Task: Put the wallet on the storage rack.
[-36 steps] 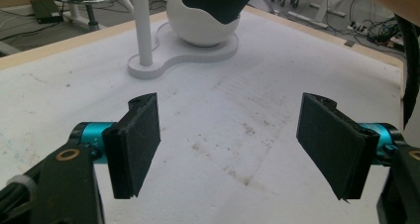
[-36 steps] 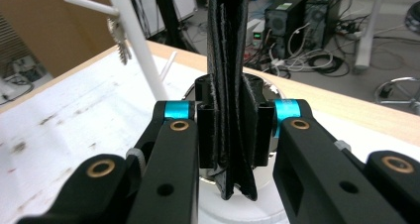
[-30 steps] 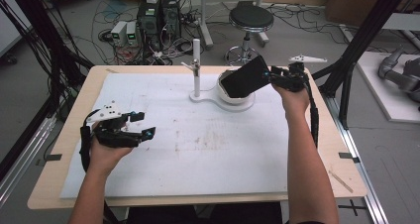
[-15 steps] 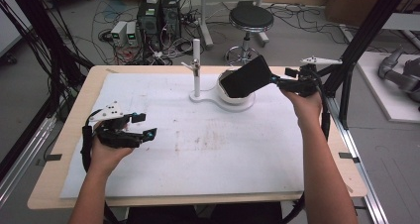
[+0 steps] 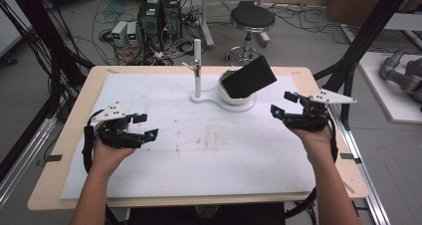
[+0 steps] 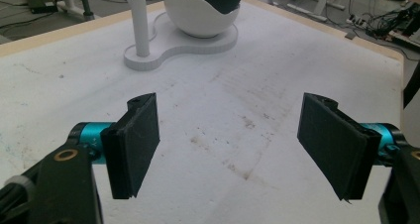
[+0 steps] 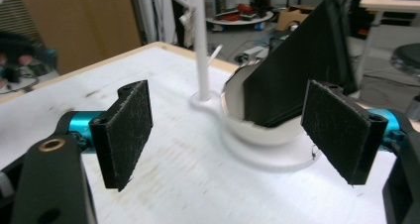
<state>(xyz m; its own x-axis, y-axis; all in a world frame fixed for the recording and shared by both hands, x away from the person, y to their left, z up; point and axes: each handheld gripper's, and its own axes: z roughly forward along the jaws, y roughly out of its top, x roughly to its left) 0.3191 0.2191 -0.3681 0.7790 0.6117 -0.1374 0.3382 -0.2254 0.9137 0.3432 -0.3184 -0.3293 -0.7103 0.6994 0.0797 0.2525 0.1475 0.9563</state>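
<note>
Two grippers: one in each hand, both over the white mat (image 5: 209,155) on the table (image 5: 74,130).
Left gripper (image 5: 144,126): at the left of the high view, held low over the mat, its jaws wide apart with bare mat between the pads (image 6: 136,140); well apart from the black slab.
White stand (image 5: 199,98): on the far middle of the mat, a thin upright post (image 5: 197,65) at its left end and a round bowl (image 5: 239,96) at its right end, both on one flat base.
Black slab (image 5: 249,76): a flat dark panel standing with its lower edge in the bowl, untouched by either gripper.
Slab's long axis: tilted, running from low at the left, in the bowl, to high at the right in the high view; the upper end leans out past the bowl's rim toward the right and far side.
Slab seen from the right gripper view: ahead of the jaws and beyond their tips, nearer the right pad (image 7: 339,130), rising steeply up and to the right.
Right gripper (image 5: 284,104): at the right of the high view, just right of the bowl and clear of it; its jaws have just been opening and stand wide with nothing between them.
</note>
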